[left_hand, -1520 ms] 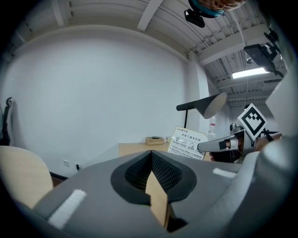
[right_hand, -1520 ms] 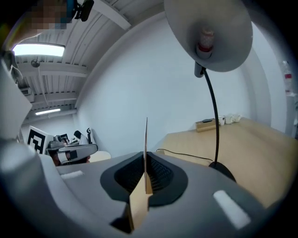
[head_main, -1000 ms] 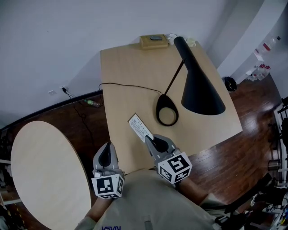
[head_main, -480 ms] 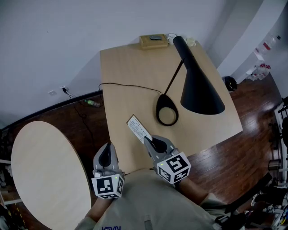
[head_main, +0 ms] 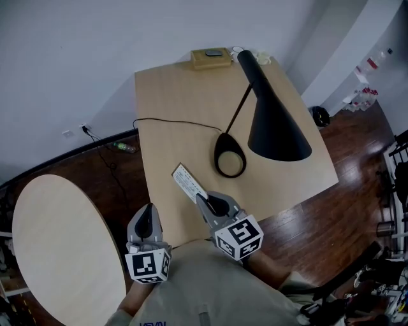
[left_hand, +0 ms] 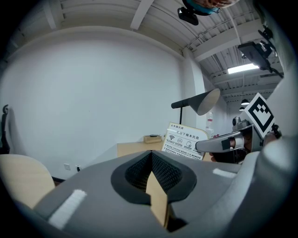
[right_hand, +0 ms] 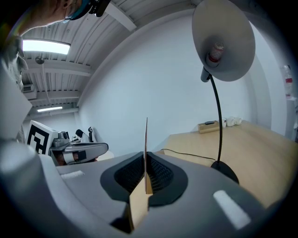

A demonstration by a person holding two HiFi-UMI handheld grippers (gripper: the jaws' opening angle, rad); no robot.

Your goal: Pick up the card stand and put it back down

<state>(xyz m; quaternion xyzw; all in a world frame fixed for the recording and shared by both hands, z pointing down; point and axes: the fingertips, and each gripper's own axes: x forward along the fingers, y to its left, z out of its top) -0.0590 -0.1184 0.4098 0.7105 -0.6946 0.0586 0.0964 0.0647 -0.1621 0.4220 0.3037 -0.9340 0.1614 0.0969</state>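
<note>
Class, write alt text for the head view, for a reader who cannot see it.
Seen from above, the right gripper has its fingers shut on a white card stand over the near edge of a light wooden table. A black desk lamp stands further back; the left gripper is shut and empty.

A plain white wall [head_main: 95,63] runs behind a square counter [head_main: 178,95] of pale wood, which stands on a dark, glossy wooden floor [head_main: 357,172]. A black lamp [head_main: 274,121] with a cone shade leans over the counter from a round base. Its thin cord [head_main: 172,122] trails off the left edge toward a wall socket [head_main: 67,134]. A small wooden box [head_main: 210,58] sits at the counter's far edge. A round pale table [head_main: 57,242] stands to the left. Overhead, a white beamed ceiling [left_hand: 139,14] carries a lit strip light [left_hand: 242,68].
</note>
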